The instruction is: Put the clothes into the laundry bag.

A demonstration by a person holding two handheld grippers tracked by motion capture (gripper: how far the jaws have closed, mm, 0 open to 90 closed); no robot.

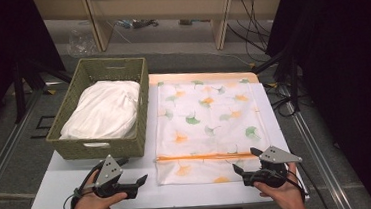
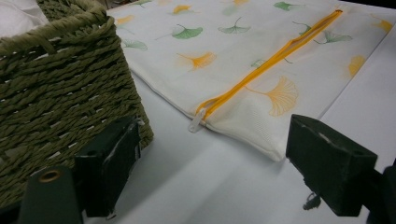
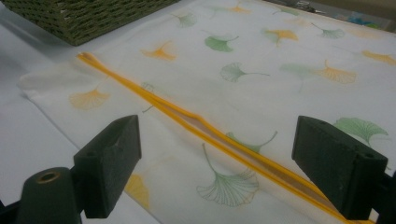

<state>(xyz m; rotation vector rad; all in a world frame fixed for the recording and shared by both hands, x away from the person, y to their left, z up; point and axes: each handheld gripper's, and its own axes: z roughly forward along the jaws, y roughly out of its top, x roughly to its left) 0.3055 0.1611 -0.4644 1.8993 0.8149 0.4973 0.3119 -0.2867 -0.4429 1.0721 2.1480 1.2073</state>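
Black jaws of the left gripper (image 1: 140, 180) and right gripper (image 1: 238, 171) stand wide, holding nothing, at the table's (image 1: 55, 195) near edge. Between the 2 lies a leaf-printed pillowcase (image 1: 209, 117), flat, its orange zipper (image 1: 205, 157) partly parted, with the pull (image 2: 196, 123) at the left end. Left of it, just beside, stands a woven basket (image 1: 71, 143) holding 1 white pillow (image 1: 104, 110).

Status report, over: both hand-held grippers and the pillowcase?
Left hand-held gripper open, right hand-held gripper open, both empty. Pillowcase flat, zipper partly open. Basket beside it, nothing blocking.
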